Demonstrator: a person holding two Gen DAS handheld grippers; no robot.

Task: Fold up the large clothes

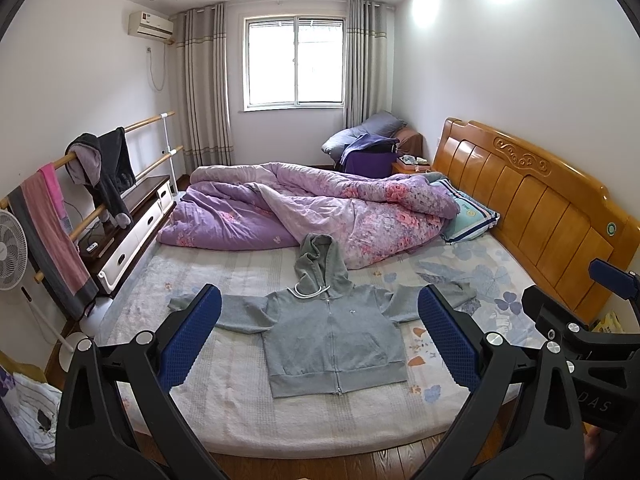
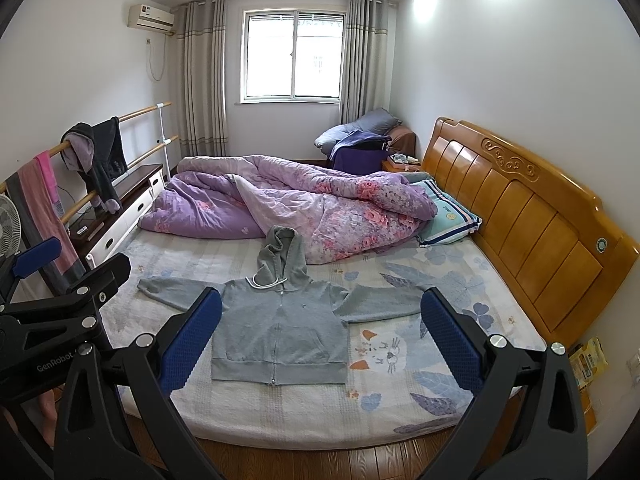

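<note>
A grey zip-up hoodie [image 1: 332, 336] lies flat, front up, on the bed, sleeves spread to both sides and hood pointing toward the quilt. It also shows in the right wrist view [image 2: 280, 332]. My left gripper [image 1: 320, 340] is open and empty, held above the bed's near edge, short of the hoodie. My right gripper [image 2: 320, 340] is open and empty too, held beside the left one and short of the hoodie. The right gripper's body shows at the right edge of the left wrist view [image 1: 580, 320], and the left gripper's body at the left edge of the right wrist view [image 2: 60, 300].
A crumpled purple floral quilt [image 1: 320, 216] fills the far half of the bed [image 1: 240, 420]. A pillow [image 1: 468, 216] lies by the wooden headboard [image 1: 540, 208]. A rail with hanging clothes [image 1: 80, 184], a fan [image 1: 10, 256] and a low cabinet [image 1: 132, 224] stand left.
</note>
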